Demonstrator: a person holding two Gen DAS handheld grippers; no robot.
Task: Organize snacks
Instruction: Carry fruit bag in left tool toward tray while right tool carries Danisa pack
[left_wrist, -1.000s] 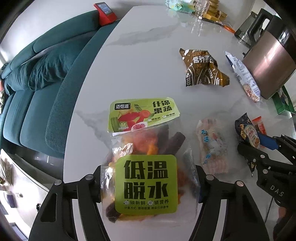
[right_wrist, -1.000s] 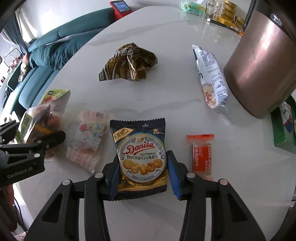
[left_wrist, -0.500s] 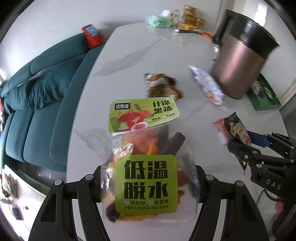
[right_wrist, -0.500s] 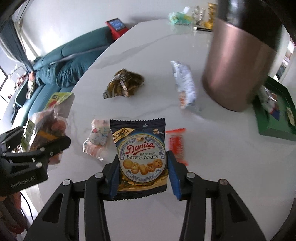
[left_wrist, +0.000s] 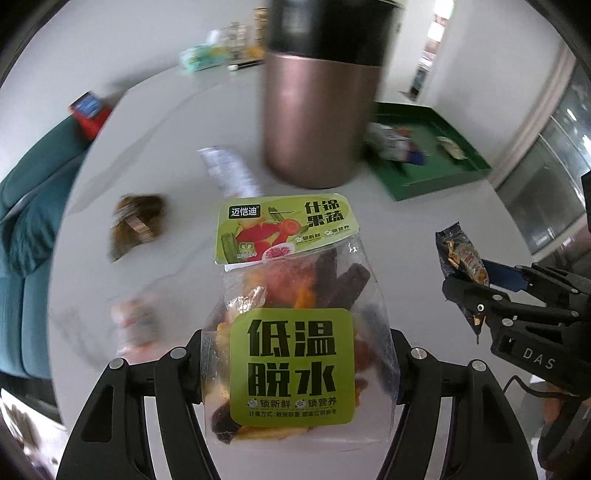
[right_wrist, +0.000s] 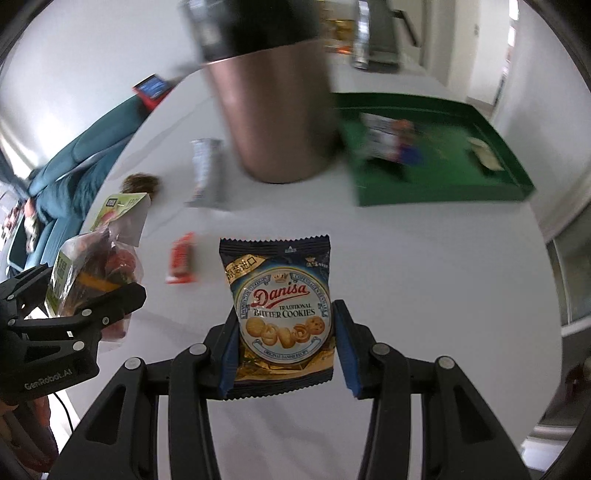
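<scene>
My left gripper (left_wrist: 295, 354) is shut on a clear bag of dried fruit and vegetable chips (left_wrist: 295, 295) with green labels, held above the white table (left_wrist: 424, 229). My right gripper (right_wrist: 284, 343) is shut on a dark blue Danisa butter cookies pack (right_wrist: 282, 314), also held in the air. Each gripper shows in the other's view: the right one with the cookies (left_wrist: 461, 258) at the right, the left one with the chips bag (right_wrist: 92, 269) at the left. A green tray (right_wrist: 436, 155) holding a few snack packs lies ahead to the right.
A tall copper-coloured canister (left_wrist: 317, 103) stands beside the tray's left edge. On the table lie a white snack pack (left_wrist: 229, 173), a brown wrapper (left_wrist: 136, 221), a pink candy bag (left_wrist: 136, 325) and a small red pack (right_wrist: 183, 258). A teal sofa (left_wrist: 22, 229) is left.
Both grippers have lifted and swung right with their packs. The canister and green tray are now straight ahead; the loose snacks have slid to the left of both views.
</scene>
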